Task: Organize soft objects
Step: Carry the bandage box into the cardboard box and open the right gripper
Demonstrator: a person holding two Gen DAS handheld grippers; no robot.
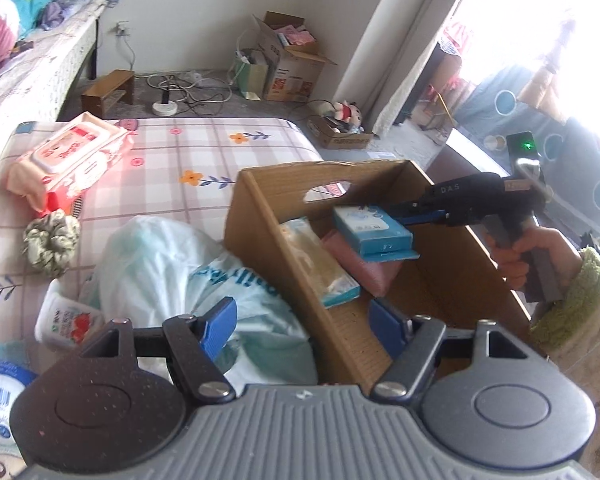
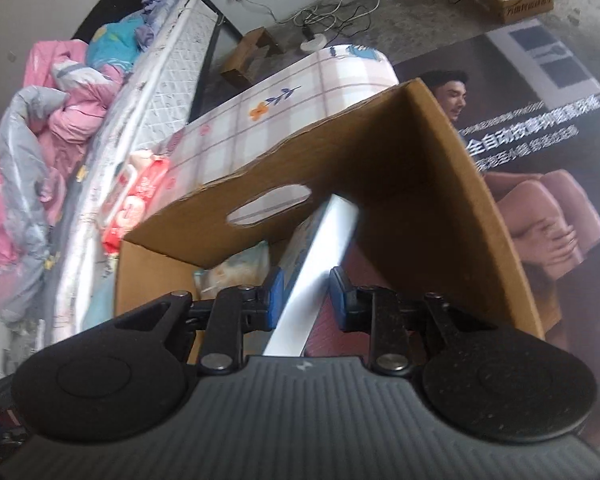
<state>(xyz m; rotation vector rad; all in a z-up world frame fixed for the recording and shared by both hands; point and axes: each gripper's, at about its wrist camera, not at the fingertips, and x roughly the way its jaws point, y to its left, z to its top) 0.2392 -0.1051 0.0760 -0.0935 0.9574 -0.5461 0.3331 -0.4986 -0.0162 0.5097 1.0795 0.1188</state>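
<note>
Over the cardboard box: right gripper carrying a blue tissue pack, left gripper open and empty.

Left wrist view: left gripper (image 1: 302,322) jaws wide apart, nothing between them, hanging above the near wall of the cardboard box (image 1: 260,240) and a white plastic bag (image 1: 160,264). Right gripper (image 1: 404,220) reaches in from the right with a blue tissue pack (image 1: 370,232) pinched at its end, over the box interior; a pink pack (image 1: 374,272) and a pale pack (image 1: 320,264) lie inside. Green scrunchie (image 1: 51,244) and red-and-white wipes pack (image 1: 68,156) sit on the plaid mattress (image 1: 204,152). Right wrist view: right gripper (image 2: 306,292) jaws narrow, tissue pack (image 2: 320,256) between the pads, pointing into the box (image 2: 420,184); motion blur, contact not clear here.
</note>
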